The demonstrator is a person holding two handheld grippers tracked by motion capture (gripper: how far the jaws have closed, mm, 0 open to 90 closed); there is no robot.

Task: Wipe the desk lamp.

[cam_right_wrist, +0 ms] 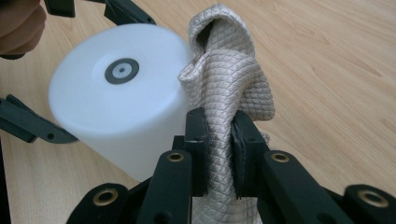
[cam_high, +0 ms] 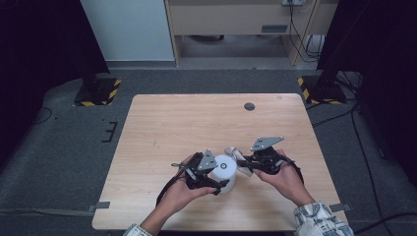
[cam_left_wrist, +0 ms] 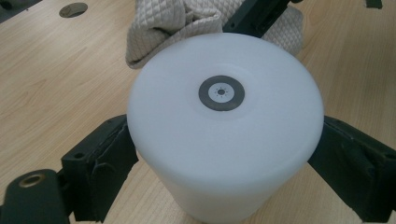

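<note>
A white cylinder (cam_high: 225, 167) with a small dark ring on its top stands upright on the wooden table (cam_high: 196, 123), near the front middle. My left gripper (cam_high: 219, 180) is shut on the cylinder (cam_left_wrist: 224, 135), with a black pad (cam_left_wrist: 109, 156) pressed against each side. Just right of the cylinder, my right gripper (cam_high: 242, 162) is shut on a beige quilted cloth (cam_high: 235, 153). In the right gripper view the cloth (cam_right_wrist: 229, 79) rises folded from between the pads (cam_right_wrist: 198, 140) and leans against the cylinder (cam_right_wrist: 116, 107). The cloth (cam_left_wrist: 173, 28) lies bunched behind the cylinder in the left gripper view.
A round grey grommet (cam_high: 249, 106) is set in the table's far side. Two stands with yellow-and-black striped bases (cam_high: 96, 93) (cam_high: 319, 91) sit on the floor beyond the far corners. Cables run across the floor at the right.
</note>
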